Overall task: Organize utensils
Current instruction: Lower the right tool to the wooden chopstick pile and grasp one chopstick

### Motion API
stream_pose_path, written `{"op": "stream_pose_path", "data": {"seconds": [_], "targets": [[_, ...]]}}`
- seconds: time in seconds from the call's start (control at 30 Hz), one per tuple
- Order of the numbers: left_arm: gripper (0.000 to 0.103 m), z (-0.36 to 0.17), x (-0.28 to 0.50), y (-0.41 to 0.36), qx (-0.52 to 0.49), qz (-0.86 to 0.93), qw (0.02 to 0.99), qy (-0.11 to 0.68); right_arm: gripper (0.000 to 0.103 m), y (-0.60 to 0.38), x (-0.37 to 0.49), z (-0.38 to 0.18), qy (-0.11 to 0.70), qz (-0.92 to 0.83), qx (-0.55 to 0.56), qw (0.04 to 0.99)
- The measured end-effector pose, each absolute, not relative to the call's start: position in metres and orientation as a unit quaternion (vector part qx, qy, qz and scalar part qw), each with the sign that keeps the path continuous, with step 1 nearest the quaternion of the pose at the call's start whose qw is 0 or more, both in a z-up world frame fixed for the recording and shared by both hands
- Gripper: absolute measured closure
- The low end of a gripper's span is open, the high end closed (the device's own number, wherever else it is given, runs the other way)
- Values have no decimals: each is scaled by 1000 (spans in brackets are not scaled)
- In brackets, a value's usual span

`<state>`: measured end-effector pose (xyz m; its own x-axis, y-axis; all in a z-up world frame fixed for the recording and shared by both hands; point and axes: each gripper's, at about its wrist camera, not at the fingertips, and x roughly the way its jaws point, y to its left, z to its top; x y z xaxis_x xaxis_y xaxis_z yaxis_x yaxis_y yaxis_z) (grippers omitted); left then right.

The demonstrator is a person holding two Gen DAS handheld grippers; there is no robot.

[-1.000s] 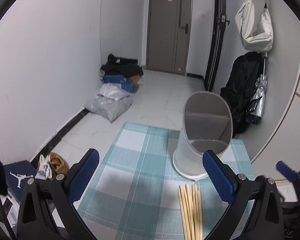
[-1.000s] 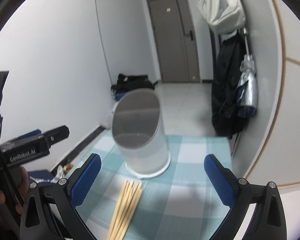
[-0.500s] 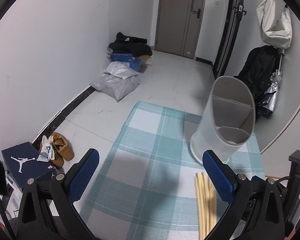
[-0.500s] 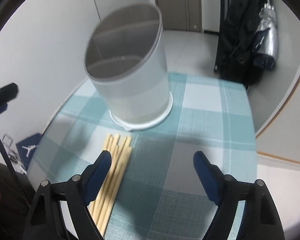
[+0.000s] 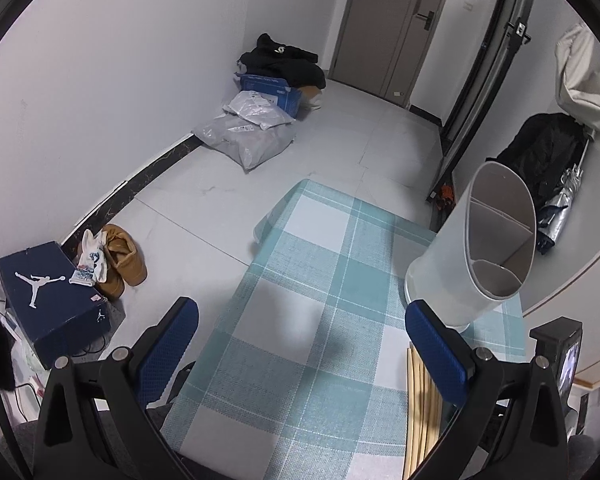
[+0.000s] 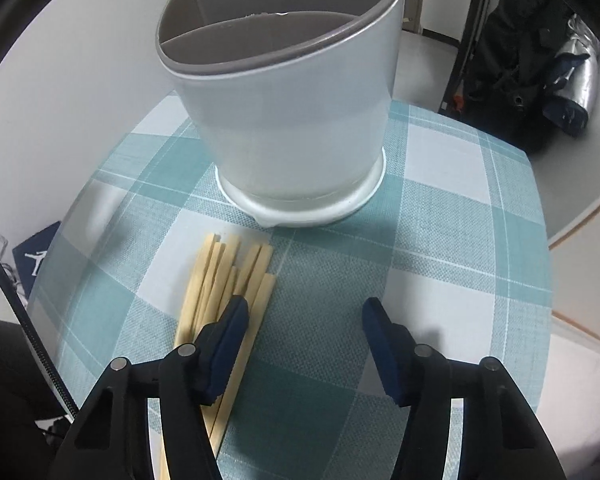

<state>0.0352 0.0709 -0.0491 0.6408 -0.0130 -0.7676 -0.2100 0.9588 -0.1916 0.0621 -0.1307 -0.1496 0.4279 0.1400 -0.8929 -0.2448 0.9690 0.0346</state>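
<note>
A white utensil holder (image 6: 292, 120) with inner dividers stands on the teal checked tablecloth (image 6: 440, 240). Several wooden chopsticks (image 6: 224, 276) lie side by side just in front of it. My right gripper (image 6: 304, 328) is open and low over the cloth; its left finger sits over the chopsticks' right side. In the left wrist view the holder (image 5: 476, 256) is at the right and the chopsticks (image 5: 420, 404) are partly hidden behind the right finger. My left gripper (image 5: 300, 352) is open and empty, higher above the table's left part.
The table edge drops to a tiled floor. On the floor are a blue shoebox (image 5: 52, 300), brown shoes (image 5: 120, 260) and grey bags (image 5: 248, 136). A black backpack (image 6: 520, 60) and an umbrella lean against the right wall.
My right gripper has dropped toward the chopsticks and narrowed its opening. My left gripper has risen and drawn back to the left, so the holder sits further right in its view.
</note>
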Motion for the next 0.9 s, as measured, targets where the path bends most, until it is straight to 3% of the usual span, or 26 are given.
{"op": "stream_pose_path", "data": {"seconds": [0.2,0.53,0.67,0.73,0.9], "targets": [[1,-50,35,75,-136,53,895,421,63,-128,64,-150,540,102,-82,831],[1,-60,36,76,-126,39,896,424,64,-123,72,-149,529,128,-99,833],[1,-73,41,72,-134,4,880,456,75,-125,74,-150,524,141,-93,835],[1,-78,41,68,-126,1,876,465,92,-131,75,-149,522,142,-79,837],[1,-89,43,48,-94,-17,864,495,97,-147,82,-149,523,155,-5,838]]}}
